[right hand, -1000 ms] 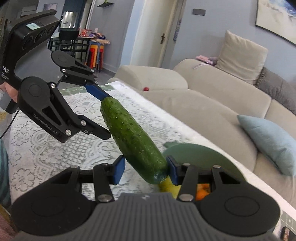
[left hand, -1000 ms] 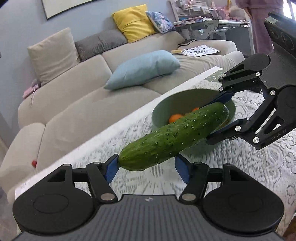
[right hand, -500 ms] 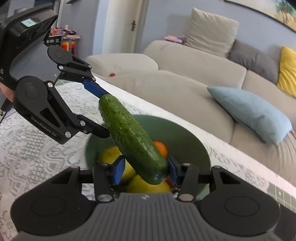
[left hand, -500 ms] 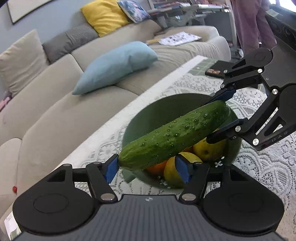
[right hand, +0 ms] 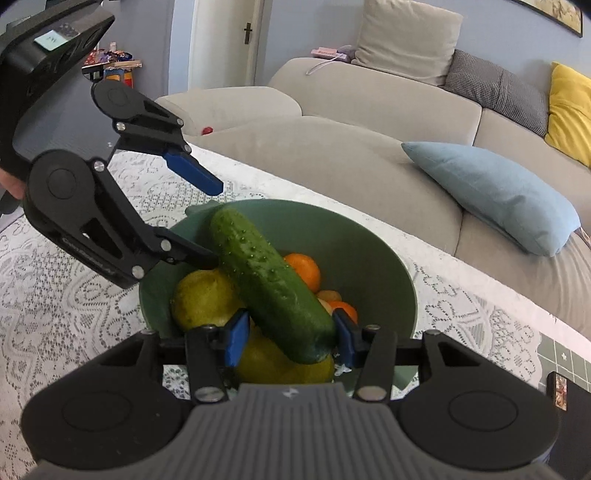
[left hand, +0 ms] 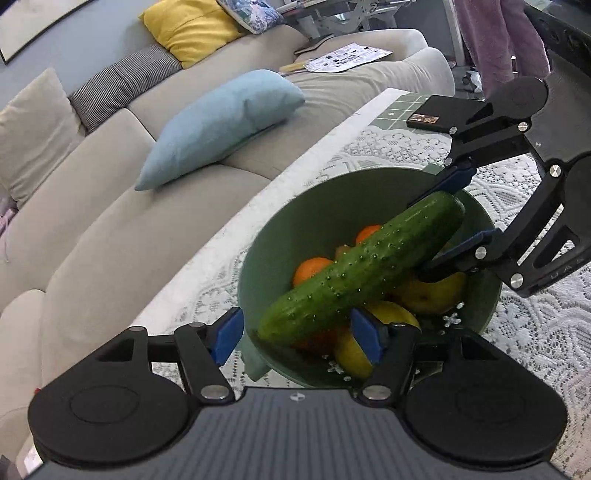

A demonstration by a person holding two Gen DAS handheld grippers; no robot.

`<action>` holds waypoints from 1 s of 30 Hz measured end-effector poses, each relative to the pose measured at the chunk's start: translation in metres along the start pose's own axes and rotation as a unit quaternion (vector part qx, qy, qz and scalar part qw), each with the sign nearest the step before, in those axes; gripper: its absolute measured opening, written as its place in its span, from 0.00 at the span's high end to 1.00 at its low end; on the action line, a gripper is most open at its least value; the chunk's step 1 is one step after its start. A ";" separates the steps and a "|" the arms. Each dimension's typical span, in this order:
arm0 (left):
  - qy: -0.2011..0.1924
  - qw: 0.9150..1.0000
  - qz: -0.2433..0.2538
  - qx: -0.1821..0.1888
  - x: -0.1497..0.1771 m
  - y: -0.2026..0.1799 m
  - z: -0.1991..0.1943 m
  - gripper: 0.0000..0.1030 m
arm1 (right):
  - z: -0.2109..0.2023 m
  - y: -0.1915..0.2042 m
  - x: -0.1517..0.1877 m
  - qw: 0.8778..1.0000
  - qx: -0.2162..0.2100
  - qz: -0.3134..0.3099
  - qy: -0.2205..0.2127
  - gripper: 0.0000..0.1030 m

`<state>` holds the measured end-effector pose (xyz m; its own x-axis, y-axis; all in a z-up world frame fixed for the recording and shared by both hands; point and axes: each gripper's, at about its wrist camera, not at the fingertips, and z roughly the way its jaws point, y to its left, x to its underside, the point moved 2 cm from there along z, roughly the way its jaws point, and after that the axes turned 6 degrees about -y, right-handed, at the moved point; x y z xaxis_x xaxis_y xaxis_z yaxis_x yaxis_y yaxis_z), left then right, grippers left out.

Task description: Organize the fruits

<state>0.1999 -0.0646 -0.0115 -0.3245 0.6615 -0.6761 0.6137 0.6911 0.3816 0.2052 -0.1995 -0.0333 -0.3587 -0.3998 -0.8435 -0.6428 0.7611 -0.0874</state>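
1. Beige sofa (left hand: 110, 206) fills the upper left of the left wrist view, with a blue cushion (left hand: 218, 125) and a yellow cushion (left hand: 188, 29) on it; a table with a white lace cloth (left hand: 535, 332) takes the lower right.
2. A green bowl (left hand: 280, 236) stands on the cloth at the centre of both views, holding oranges (left hand: 312, 267) and yellow fruit (left hand: 428, 291).
3. The cucumber (left hand: 362, 269) lies slantwise over the bowl, one end low near the bottom centre of the left view, the other up toward the right.
4. The left gripper (left hand: 297, 334) has just been opening: its blue pads stand on either side of the cucumber's near end, and a gap shows at the left pad (left hand: 229, 334).
5. The right gripper (right hand: 290, 338) has the cucumber's other end between its pads; the right pad touches it, but at the left pad I cannot tell, nor whether it grips.
6. A dark flat object (left hand: 439, 116) lies at the table's far edge, upper right.
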 end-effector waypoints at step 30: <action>-0.109 0.957 -0.250 -0.102 0.015 -0.013 -0.107 0.24 | -0.048 -0.004 -0.021 0.971 0.127 0.157 -0.129 0.17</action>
<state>0.1098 -0.0323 0.0411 -0.3697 0.1723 -0.9130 0.2602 0.9625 0.0762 0.1828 -0.2187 0.0097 -0.3071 -0.0117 -0.9516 -0.3307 0.9389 0.0952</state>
